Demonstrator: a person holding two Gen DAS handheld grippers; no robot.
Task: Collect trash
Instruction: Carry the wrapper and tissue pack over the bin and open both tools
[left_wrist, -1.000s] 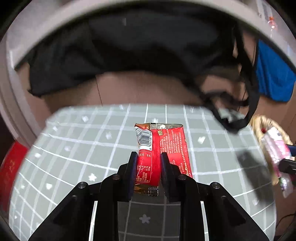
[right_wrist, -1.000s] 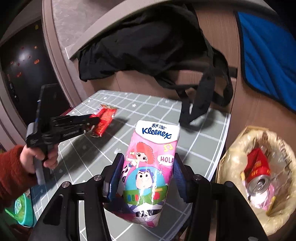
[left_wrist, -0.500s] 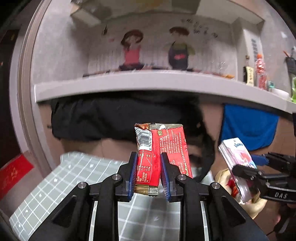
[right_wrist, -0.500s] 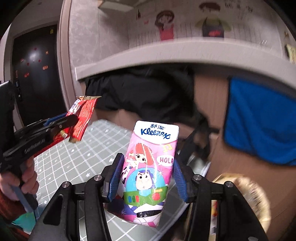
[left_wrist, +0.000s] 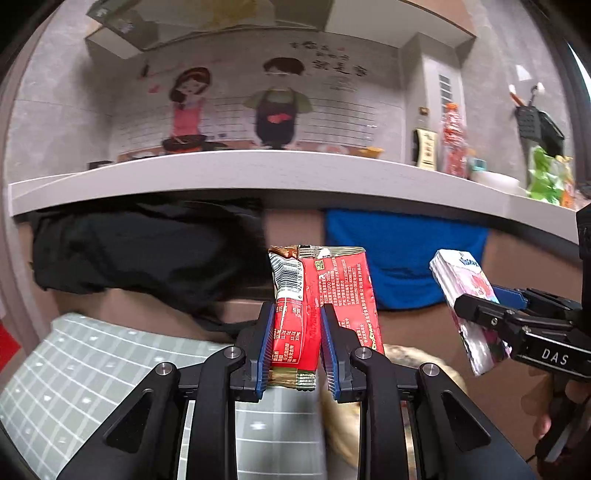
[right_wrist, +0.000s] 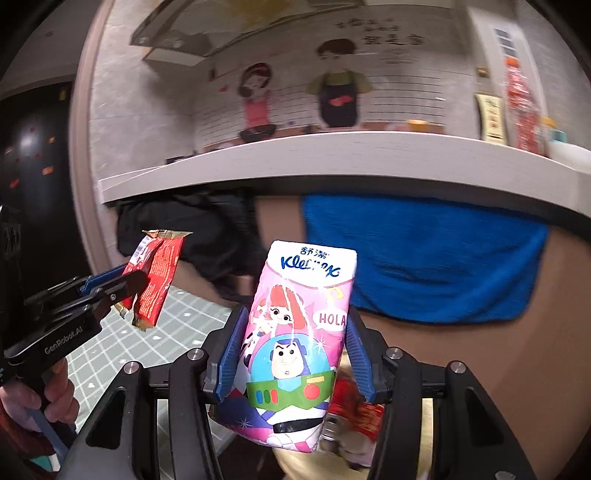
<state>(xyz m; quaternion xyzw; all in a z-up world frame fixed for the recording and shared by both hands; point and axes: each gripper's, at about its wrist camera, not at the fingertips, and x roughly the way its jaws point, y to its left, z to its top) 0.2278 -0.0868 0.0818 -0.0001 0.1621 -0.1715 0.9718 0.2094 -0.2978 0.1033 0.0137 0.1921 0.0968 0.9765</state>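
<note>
Left gripper clamped on red wrapper, right gripper clamped on tissue pack, both lifted toward bin at 6 o'clock for dropping.

The left wrist camera sits just behind the left gripper, close on the red wrapper it clamps, and looks level toward the white shelf at 12 o'clock, with the right gripper and its tissue pack entering at 3 o'clock. The right wrist camera sits just behind the right gripper, close on the tissue pack, facing the same shelf, with the left gripper at 9 o'clock. Both views share the wall cartoon, black bag, blue cloth and grid mat.
</note>
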